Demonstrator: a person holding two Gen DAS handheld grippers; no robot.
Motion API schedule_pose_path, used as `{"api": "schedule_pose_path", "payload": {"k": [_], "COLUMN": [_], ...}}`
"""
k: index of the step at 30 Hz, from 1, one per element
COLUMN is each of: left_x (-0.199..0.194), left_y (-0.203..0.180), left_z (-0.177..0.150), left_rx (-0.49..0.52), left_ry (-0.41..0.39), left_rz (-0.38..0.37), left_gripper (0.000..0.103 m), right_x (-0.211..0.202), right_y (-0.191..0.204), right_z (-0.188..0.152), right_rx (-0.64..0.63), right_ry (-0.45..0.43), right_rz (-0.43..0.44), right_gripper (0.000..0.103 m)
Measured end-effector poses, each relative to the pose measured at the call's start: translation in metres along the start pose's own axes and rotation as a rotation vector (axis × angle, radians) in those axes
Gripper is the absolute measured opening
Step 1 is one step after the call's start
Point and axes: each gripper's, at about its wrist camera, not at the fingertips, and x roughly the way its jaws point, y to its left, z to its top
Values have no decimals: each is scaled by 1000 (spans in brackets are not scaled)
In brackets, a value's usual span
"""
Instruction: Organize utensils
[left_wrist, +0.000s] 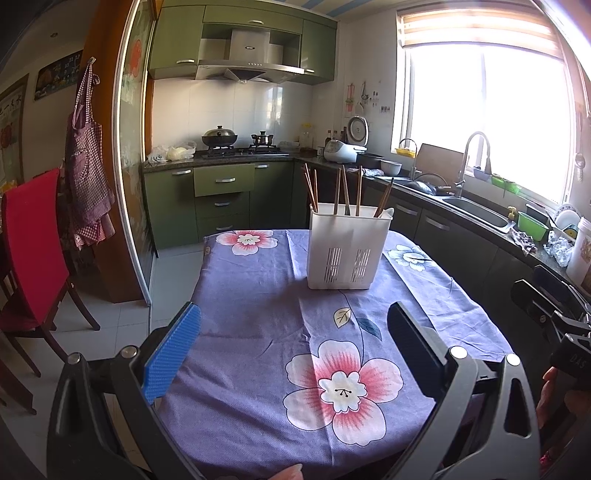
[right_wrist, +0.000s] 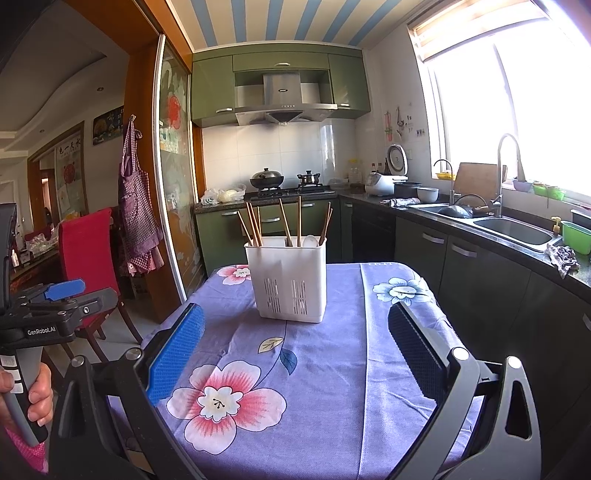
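Note:
A white plastic utensil holder (left_wrist: 349, 247) stands upright at the far end of the table, also in the right wrist view (right_wrist: 287, 280). Several wooden chopsticks (left_wrist: 341, 192) (right_wrist: 275, 223) stick up out of it, and a white spoon (right_wrist: 309, 240) sits inside. My left gripper (left_wrist: 295, 328) is open and empty, held over the near part of the table, well short of the holder. My right gripper (right_wrist: 295, 332) is open and empty too, just short of the holder. The left gripper also shows at the left edge of the right wrist view (right_wrist: 62, 291).
The table carries a purple floral cloth (left_wrist: 258, 295) (right_wrist: 332, 350). A red chair (left_wrist: 33, 251) stands to the left. A dark counter with a sink (right_wrist: 517, 229) runs along the right. Green cabinets and a stove (left_wrist: 240, 147) are behind the table.

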Motion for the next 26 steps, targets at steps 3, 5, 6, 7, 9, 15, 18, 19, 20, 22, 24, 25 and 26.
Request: {"api": "schedule_pose_path", "payload": {"k": [3,5,6,7,9,15,18,19,20,22,24,25,26], "left_x": [0,1,1,3,4,3,4,5,5,4,3,2,2], "left_y": [1,1,1,1,2,0,-1,-2,-2,-1,-1,-1,-1], "left_z": [-1,-1,-1,0,0,2,1,0,0,0,0,0,0], "left_rx": [0,1,1,-2,-8,9,21,24,24,20,19,19,20], "left_ry": [3,7,11,17,22,-4,4,7,9,1,-5,-6,-5], "left_rz": [0,-2,-4,-8,-24,-10,6,11,14,12,12,12,12], "left_gripper": [96,96,96,96,96,96,96,96,96,96,96,96,96], "right_x": [0,1,1,1,0,1,3,3,3,3,3,3,3], "right_y": [0,0,1,1,0,0,-2,-1,-1,-2,-2,-2,-2], "right_z": [0,0,0,0,0,-1,-3,-4,-3,-3,-3,-3,-3], "right_rx": [1,1,1,1,1,3,3,3,4,4,3,3,4], "right_ry": [-1,0,0,0,1,2,6,6,5,5,6,6,6], "right_rz": [1,2,2,1,2,5,7,6,6,7,7,7,7], "right_gripper": [98,98,98,98,98,98,98,98,98,98,98,98,98]}}
